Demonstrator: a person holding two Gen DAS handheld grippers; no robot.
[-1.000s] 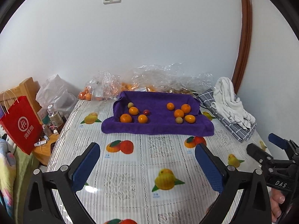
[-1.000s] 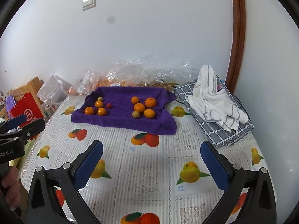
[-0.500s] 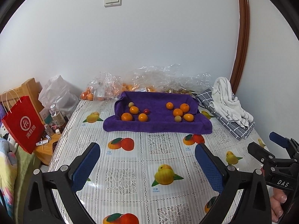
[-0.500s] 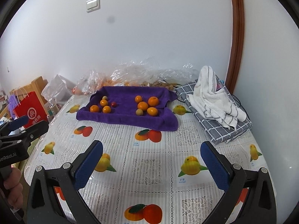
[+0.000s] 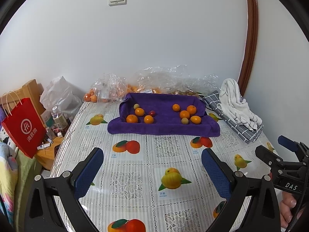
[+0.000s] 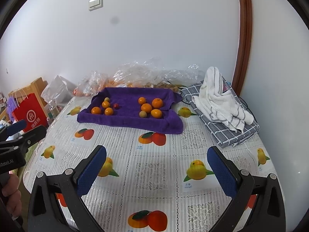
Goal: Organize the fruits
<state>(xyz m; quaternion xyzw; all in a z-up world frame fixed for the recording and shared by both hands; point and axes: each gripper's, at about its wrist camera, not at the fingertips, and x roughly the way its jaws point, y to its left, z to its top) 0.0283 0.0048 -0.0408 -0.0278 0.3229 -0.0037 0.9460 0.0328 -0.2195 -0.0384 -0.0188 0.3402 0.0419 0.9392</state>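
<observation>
A purple towel (image 5: 164,130) (image 6: 123,122) lies at the far side of the table with two groups of fruit on it. The left group (image 5: 140,115) (image 6: 105,107) has oranges, a small red fruit (image 5: 152,113) and a pale one. The right group (image 5: 186,113) (image 6: 149,107) has oranges and a pale round fruit (image 5: 184,120). My left gripper (image 5: 152,171) is open and empty, over the near part of the table. My right gripper (image 6: 156,171) is open and empty, also well short of the towel. Each gripper shows at the edge of the other's view.
Clear plastic bags with more oranges (image 5: 108,91) lie behind the towel by the wall. A white towel (image 6: 218,100) on a grey checked cloth (image 6: 231,133) lies at the right. A red paper bag (image 5: 23,125) and bottles (image 5: 58,118) stand past the table's left edge.
Both grippers have drawn back from the towel, so the fruit looks farther and more of the tablecloth shows. Both stay open and empty.
</observation>
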